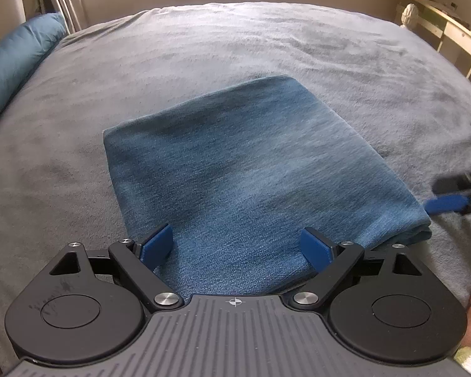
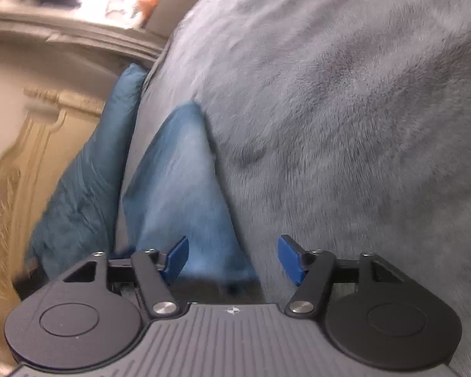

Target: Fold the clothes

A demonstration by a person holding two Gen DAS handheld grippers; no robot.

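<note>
the left gripper [image 1: 235,246] hung with jaws wide and empty over the near edge of the folded jeans [image 1: 251,169]. the right gripper [image 2: 232,259] stood part open, gripping nothing, beside the jeans' right edge. the jeans lay as a compact rectangle on the grey blanket [image 1: 204,47], a blue pillow [image 1: 12,59] far left. the fold looked about finished; next probably a smoothing or setting aside.

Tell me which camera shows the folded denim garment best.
The left wrist view. The folded denim garment lies there whole and sharp on the grey blanket, all edges visible. The right wrist view shows it only blurred, edge-on, as a narrow strip.
</note>
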